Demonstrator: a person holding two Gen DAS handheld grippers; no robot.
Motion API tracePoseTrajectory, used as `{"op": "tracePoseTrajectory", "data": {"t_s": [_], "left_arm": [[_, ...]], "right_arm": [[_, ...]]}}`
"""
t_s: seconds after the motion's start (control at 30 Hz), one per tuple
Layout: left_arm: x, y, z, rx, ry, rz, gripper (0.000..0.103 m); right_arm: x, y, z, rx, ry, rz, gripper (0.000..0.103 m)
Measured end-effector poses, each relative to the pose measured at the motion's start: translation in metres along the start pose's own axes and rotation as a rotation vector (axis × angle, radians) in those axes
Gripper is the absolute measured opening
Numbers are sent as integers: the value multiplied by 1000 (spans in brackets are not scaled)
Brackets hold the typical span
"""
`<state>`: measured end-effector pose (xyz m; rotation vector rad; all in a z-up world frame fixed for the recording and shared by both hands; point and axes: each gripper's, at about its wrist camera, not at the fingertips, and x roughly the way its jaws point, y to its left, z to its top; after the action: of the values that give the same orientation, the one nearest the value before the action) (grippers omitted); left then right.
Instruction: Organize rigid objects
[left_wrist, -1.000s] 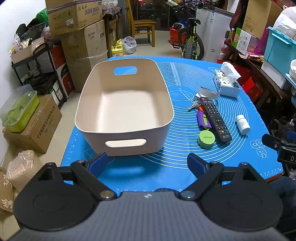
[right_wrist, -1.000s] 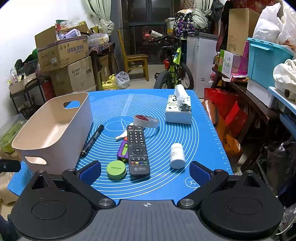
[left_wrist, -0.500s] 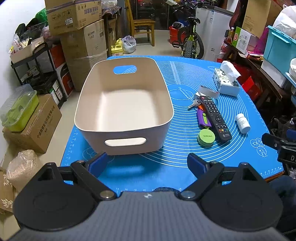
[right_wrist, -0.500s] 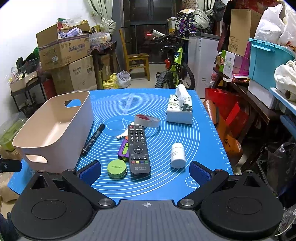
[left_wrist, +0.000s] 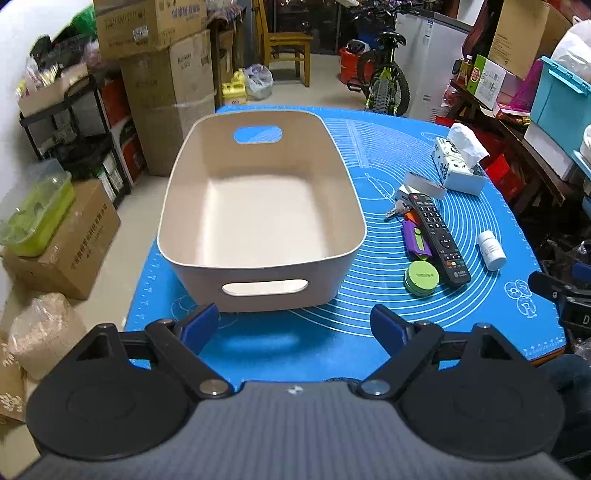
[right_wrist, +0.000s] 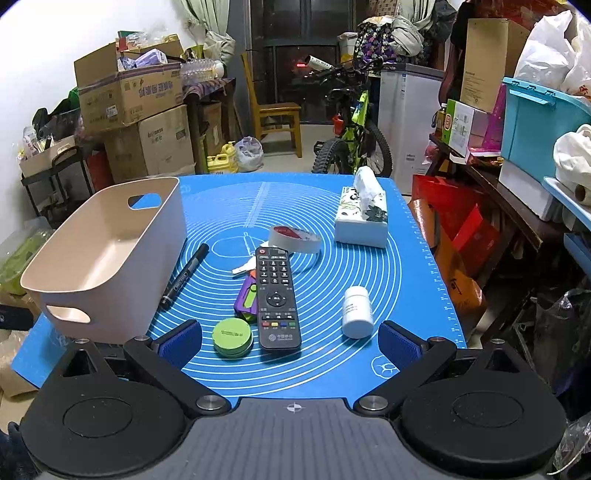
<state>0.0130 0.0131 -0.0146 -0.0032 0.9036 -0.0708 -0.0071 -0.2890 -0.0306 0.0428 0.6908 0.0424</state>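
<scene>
Left wrist view: left tool (left_wrist: 295, 325) hovers released at the table's near edge, facing the beige plastic basket (left_wrist: 258, 254); right tool (right_wrist: 290, 345) hovers released before the black remote (right_wrist: 276, 295).

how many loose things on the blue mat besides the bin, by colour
black: 2, remote and marker
white: 3, bottle, tissue box, tape roll
green: 1, round tin
purple: 1, gadget
silver: 1, keys
total: 8
</scene>
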Motion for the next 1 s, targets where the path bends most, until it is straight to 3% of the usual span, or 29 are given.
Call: {"op": "tracePoseTrajectory", "data": {"t_s": [0.3, 0.53, 0.83, 1.0], "left_arm": [[26, 33, 19, -41, 51, -15, 87], [52, 65, 42, -55, 51, 55, 86], [99, 102, 63, -104, 95, 96, 73], [114, 110, 67, -144, 144, 99, 55]], "right_arm": [[26, -4, 9, 3, 3, -13, 101], [62, -15, 22, -9, 8, -34, 100], [127, -40, 27, 38, 65, -74, 98], [165, -53, 24, 78, 111, -112, 94]]}}
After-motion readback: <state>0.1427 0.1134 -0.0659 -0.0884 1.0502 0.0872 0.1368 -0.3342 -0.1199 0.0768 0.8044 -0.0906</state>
